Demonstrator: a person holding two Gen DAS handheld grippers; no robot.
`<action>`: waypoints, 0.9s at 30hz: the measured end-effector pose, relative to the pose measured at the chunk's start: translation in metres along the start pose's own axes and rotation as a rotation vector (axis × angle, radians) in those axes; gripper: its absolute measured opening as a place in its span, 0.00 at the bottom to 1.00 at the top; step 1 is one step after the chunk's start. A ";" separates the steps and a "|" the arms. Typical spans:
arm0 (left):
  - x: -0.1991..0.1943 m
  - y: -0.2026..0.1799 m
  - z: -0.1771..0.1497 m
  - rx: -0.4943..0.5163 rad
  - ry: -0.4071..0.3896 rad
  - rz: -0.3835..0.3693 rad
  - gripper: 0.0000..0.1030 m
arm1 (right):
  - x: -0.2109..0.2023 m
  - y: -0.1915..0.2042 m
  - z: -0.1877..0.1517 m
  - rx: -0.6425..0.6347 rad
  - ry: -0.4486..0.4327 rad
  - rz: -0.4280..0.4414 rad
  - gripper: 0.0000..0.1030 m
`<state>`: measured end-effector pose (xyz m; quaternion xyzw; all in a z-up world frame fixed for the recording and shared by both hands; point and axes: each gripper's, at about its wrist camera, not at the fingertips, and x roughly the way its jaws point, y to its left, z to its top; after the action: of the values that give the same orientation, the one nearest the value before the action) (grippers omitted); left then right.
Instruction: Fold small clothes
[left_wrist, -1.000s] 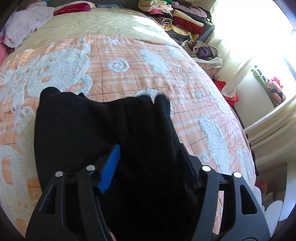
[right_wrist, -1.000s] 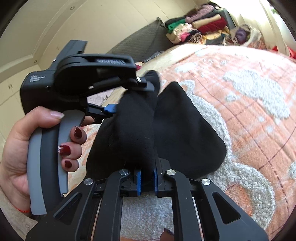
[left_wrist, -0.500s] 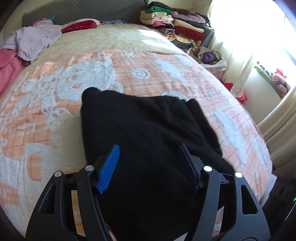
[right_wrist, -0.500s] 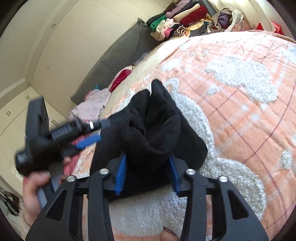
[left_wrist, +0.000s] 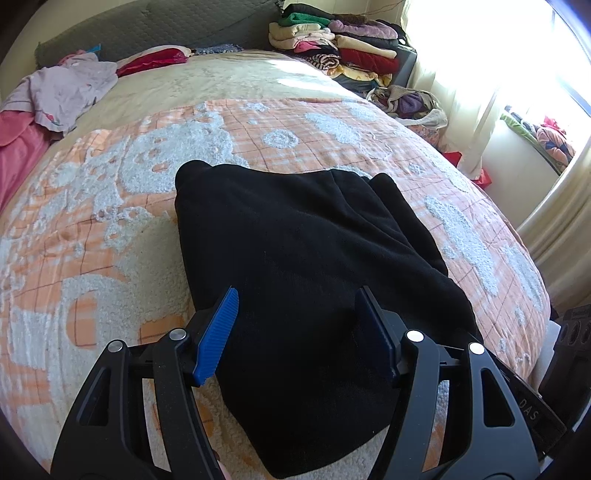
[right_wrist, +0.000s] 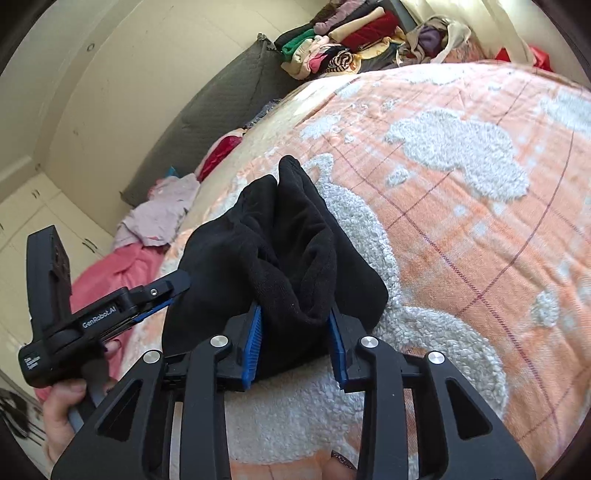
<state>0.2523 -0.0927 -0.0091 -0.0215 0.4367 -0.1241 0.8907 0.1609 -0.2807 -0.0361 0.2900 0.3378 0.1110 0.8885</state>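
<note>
black garment (left_wrist: 306, 266) lying mid-frame on bedspread (left_wrist: 110, 206) | step: regrasping a bunched fold | right gripper (right_wrist: 295, 341) closing around the bunch | left gripper (left_wrist: 295, 328) hovering, released | next, likely: pulling the fold flat.

Garment on the blanket, near its front edge

The garment (left_wrist: 306, 266) lies on the blanket (left_wrist: 110, 229), which covers the bed. Behind the garment, at the far left, loose clothes (left_wrist: 62, 88) lie on the bed. Behind it to the right, beyond the bed's corner, stands a stack of clothes (left_wrist: 332, 48).
</note>
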 end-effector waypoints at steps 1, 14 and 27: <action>-0.002 0.000 -0.001 0.000 -0.001 -0.001 0.56 | 0.000 0.002 0.001 -0.005 -0.002 -0.008 0.33; -0.028 0.002 -0.011 0.007 -0.051 -0.017 0.63 | -0.044 0.005 0.003 -0.061 -0.084 -0.053 0.59; -0.070 -0.001 -0.020 0.044 -0.143 -0.008 0.91 | -0.081 0.039 -0.001 -0.233 -0.208 -0.095 0.95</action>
<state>0.1951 -0.0750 0.0324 -0.0125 0.3690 -0.1353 0.9194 0.0998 -0.2805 0.0301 0.1786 0.2420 0.0768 0.9506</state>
